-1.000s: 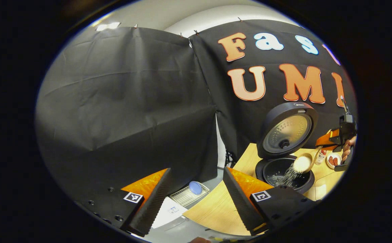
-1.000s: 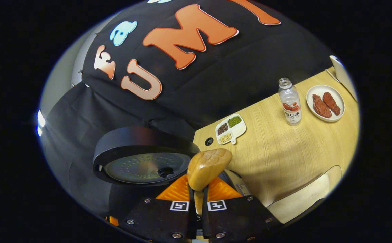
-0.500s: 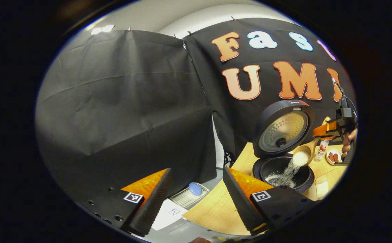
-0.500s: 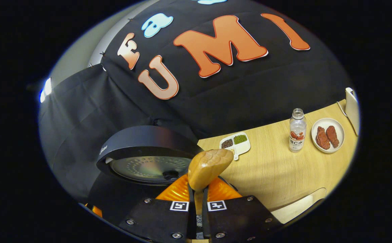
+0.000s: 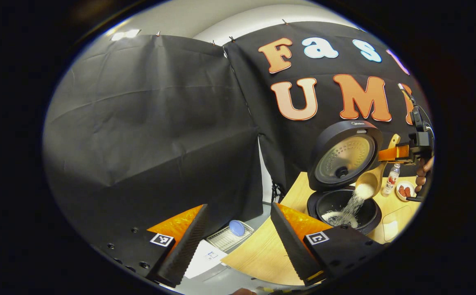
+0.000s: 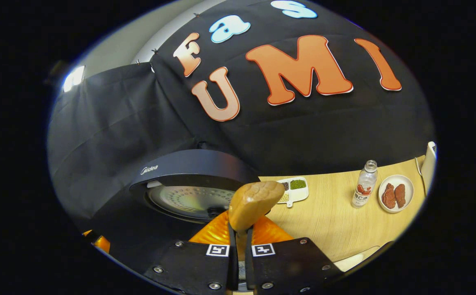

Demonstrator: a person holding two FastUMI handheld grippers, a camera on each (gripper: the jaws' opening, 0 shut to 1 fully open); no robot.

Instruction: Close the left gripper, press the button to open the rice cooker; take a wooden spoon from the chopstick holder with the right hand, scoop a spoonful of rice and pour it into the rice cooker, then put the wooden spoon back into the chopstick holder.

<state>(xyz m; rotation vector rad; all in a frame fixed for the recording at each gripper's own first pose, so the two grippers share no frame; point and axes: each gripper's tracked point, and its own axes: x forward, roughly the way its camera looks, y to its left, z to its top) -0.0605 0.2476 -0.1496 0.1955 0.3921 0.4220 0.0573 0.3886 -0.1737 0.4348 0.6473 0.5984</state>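
Note:
The black rice cooker (image 5: 342, 205) stands open on the wooden table (image 5: 262, 254), its lid (image 5: 344, 153) raised. Over the pot, the wooden spoon (image 5: 368, 181) is tipped steeply and white rice (image 5: 352, 205) streams from it into a heap inside. My right gripper (image 5: 400, 153), held by a hand (image 5: 422, 174), is shut on the spoon's handle. In the right gripper view the back of the spoon's bowl (image 6: 254, 200) rises from the shut right gripper (image 6: 238, 237), with the lid (image 6: 189, 184) behind it. My left gripper (image 5: 238, 241) hangs open and holds nothing, left of the cooker.
A divided dish of grains (image 6: 293, 189), a clear bottle (image 6: 364, 184) and a plate with red pieces (image 6: 395, 194) stand on the table (image 6: 328, 221) right of the cooker. Below the table's edge lies a wire rack with a blue object (image 5: 232, 232).
The right gripper has risen and tipped the spoon steeper; rice keeps falling and the heap in the pot has grown. The left gripper has barely shifted.

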